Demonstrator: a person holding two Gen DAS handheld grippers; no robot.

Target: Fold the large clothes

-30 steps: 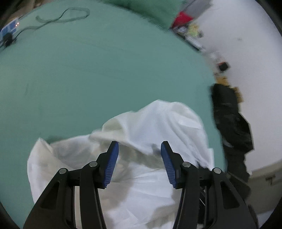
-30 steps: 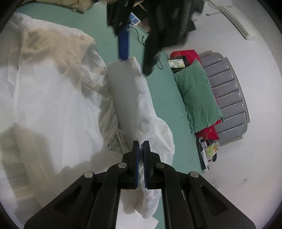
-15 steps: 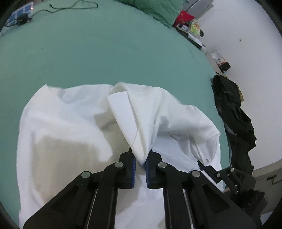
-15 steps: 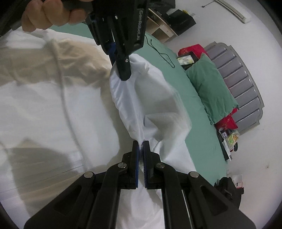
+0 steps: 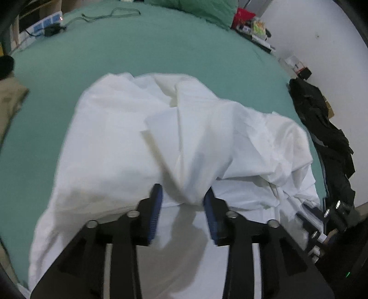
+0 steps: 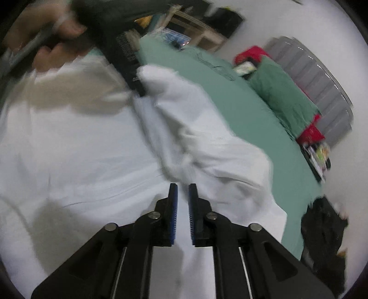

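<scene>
The white garment (image 5: 128,147) lies crumpled on the green bed (image 5: 161,50). The left claw (image 5: 182,202) tilts steeply down, its jaws opening around a fold. The right claw (image 6: 182,191) tilts down too, jaws opening just above the cloth, gripping nothing.

- a bed (image 5: 161,50) with a teal green sheet fills most of both views.
- a green pillow (image 6: 283,94) lies at its head, against a grey ribbed headboard (image 6: 322,85).
- something red (image 6: 310,134) sits just beside the pillow, at the bed's edge.
- plain white walls (image 5: 322,30) stand behind the bed.
- a black cable (image 5: 110,16) trails across the sheet to a power strip (image 5: 46,23).
- dark clothing (image 5: 322,128) is heaped beside the bed.
- a pale wooden shelf unit (image 6: 197,30) stands past the bed's far corner.
</scene>
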